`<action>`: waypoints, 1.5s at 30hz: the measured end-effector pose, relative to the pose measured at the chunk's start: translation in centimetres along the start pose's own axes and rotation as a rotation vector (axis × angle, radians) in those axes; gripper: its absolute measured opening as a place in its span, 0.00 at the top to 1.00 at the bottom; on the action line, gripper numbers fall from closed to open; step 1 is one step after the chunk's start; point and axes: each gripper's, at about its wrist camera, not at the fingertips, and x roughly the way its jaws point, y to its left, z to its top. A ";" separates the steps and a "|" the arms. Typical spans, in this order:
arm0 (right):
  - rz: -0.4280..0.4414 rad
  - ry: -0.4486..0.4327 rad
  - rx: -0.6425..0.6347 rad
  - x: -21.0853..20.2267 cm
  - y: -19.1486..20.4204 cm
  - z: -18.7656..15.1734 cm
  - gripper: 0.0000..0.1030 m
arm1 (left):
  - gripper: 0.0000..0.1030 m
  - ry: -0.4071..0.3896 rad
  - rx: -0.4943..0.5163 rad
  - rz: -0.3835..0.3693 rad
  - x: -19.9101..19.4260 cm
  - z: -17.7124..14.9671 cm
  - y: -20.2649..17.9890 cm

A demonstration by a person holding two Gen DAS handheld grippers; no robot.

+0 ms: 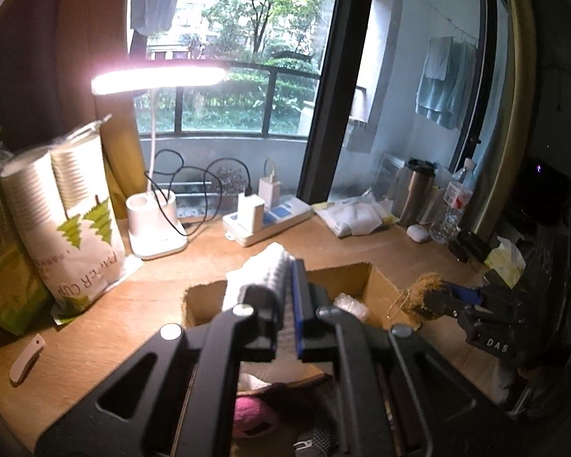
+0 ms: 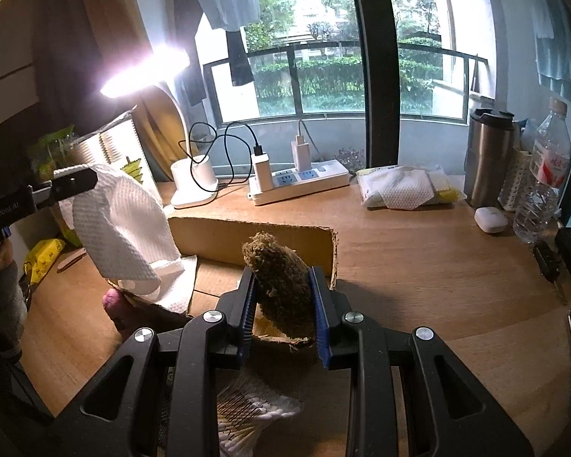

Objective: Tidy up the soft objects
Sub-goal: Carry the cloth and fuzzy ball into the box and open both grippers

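Note:
My left gripper is shut on a white waffle-textured cloth and holds it over the open cardboard box. The cloth also hangs from that gripper in the right wrist view. My right gripper is shut on a brown fuzzy plush above the box's right end; it also shows in the left wrist view. A pink soft object and a bag of cotton swabs lie in the box.
A lit desk lamp, power strip, paper cup pack, folded white cloths, steel tumbler, water bottle and white earbud case stand around the wooden desk.

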 end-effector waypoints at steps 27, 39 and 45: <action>-0.007 0.113 0.009 4.5 -0.4 -0.6 0.71 | 0.92 0.297 -0.048 0.015 10.3 -5.7 2.0; -0.019 0.144 0.004 5.1 0.6 -0.7 0.53 | 0.82 0.284 -0.054 -0.029 8.8 -5.5 1.3; -0.007 0.140 -0.004 4.7 1.6 -0.9 0.52 | 0.81 0.263 -0.048 -0.034 7.3 -5.5 1.5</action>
